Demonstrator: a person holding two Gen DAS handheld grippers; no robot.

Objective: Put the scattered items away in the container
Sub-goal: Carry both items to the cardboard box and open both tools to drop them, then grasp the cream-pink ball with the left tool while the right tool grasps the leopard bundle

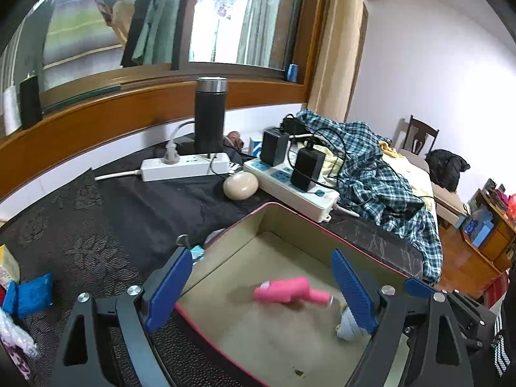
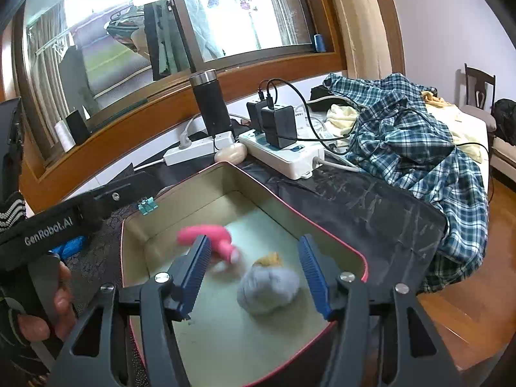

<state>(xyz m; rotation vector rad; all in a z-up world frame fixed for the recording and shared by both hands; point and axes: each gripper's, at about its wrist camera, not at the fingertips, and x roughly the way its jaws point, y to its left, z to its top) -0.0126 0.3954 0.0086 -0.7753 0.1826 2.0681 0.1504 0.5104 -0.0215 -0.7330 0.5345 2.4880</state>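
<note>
A red-rimmed rectangular tin with a beige inside stands on the dark table; it also shows in the right wrist view. A blurred pink toy is inside it, seen again in the right wrist view. A grey-blue plush ball with a yellow tip lies on the tin floor, partly hidden in the left wrist view. My left gripper is open above the tin, empty. My right gripper is open above the plush ball, empty.
Blue items and packets lie on the table at the left. A teal clip sits by the tin's far corner. Two power strips, a black flask, a beige oval object and a plaid shirt lie behind.
</note>
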